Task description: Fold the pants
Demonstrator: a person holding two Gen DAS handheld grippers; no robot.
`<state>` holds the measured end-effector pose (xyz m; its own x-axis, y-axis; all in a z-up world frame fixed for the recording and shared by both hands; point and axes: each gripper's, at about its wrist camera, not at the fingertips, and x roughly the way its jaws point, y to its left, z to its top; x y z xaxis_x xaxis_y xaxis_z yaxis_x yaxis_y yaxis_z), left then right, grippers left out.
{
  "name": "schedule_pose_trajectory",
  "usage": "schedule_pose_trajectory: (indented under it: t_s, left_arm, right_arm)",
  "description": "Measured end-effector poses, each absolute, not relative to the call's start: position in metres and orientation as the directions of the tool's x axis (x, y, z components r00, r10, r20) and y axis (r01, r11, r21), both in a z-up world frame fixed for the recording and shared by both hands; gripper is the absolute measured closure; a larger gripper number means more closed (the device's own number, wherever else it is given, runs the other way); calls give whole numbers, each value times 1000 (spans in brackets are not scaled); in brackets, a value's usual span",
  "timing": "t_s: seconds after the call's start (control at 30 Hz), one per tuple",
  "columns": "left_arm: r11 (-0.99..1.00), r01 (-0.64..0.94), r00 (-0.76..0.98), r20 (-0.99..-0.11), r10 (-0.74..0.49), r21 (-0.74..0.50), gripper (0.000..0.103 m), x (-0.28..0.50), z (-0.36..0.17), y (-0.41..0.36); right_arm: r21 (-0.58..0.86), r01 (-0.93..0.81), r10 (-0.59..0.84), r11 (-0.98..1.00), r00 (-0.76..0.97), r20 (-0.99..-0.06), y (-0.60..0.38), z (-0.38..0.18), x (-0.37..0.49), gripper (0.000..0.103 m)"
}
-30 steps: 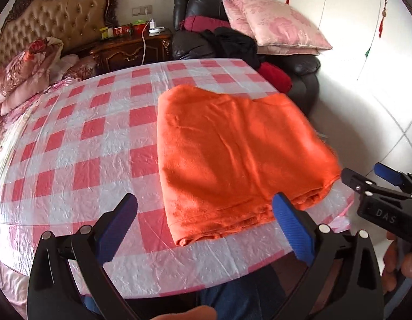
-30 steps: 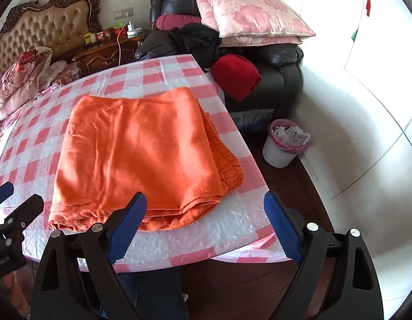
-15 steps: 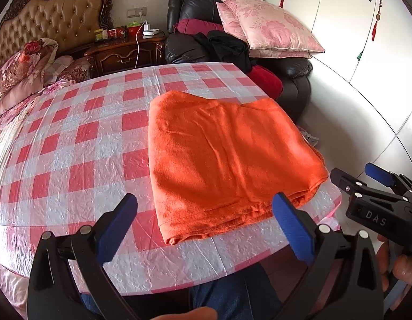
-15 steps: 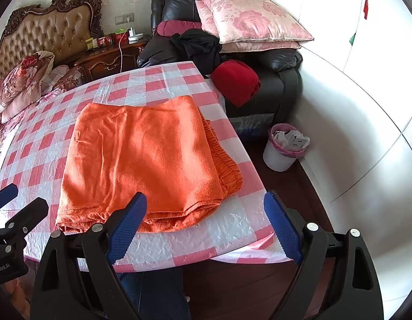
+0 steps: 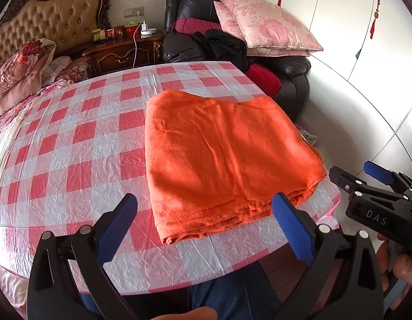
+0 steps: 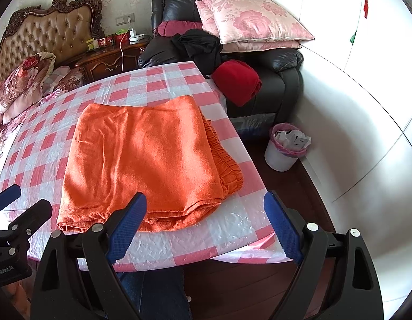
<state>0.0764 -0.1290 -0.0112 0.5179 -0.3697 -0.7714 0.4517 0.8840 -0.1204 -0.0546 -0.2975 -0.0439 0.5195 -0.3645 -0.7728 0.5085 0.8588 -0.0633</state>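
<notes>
While both claws hang back off the near table edge, everything turns on where the pants lie from them:

Pants pos: orange pants (image 5: 222, 157) lie folded into a flat stack on the table, toward its right side, ahead of both claws, no contact w/ either.
Long axis: stack runs roughly near-to-far from the person; gathered waistband sticks out along the right edge in the right-wrist view (image 6: 224, 157).
L gripper (image 5: 206, 229): jaws spread wide, empty; near-left corner of stack sits between its fingers in view, but above/short of it, not touching.
R gripper (image 6: 206, 226): also spread wide, empty; near-right corner of stack just ahead.
Nearer hand: about even; each lines up w/ its own near corner. If another fold is wanted, I'd judge the near edge is the grab line.
Surface: table (image 5: 80, 138) w/ red-white check plastic cloth, crinkly, prob. slippery, so the stack may slide when pulled.
Room: bed w/ tufted headboard (image 5: 51, 24) far left, dark armchair w/ pink pillows (image 6: 248, 18) behind, waste bin (image 6: 286, 146) on the floor to the right.
Progress: looks nearly or fully done.
</notes>
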Motion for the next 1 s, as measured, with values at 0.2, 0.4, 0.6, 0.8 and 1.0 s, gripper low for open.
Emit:
schedule_pose_trajectory:
  t_s: [0.2,0.4,0.6,0.8,1.0]
  left_arm:
    - [882,456,519,-769,-373,-120,2,76,-11,-130]
    - [881,457,518,-769,-374,-120,2,76,-12,-131]
    - [880,458,513,-771,-377,-125,2,77,-13,-131]
    - [874,465,514,-760,-397,-142,2,77,-14,-131]
    - [836,512,453,-764,-460,-199,2,82,-22,-137]
  right_arm:
    - [-60,509,-362,859,521,-773,-298,-44,-54,18]
    - [-60,509,-363,859,521,-773,-298,-44,-54,18]
    - [-60,510,-364,858,521,-773,-298,-44,-55,18]
    - [-58,511,-362,858,520,-774,-299,-45,-55,18]
    - [-50,539,-376,841,516,-770,-304,-47,-57,17]
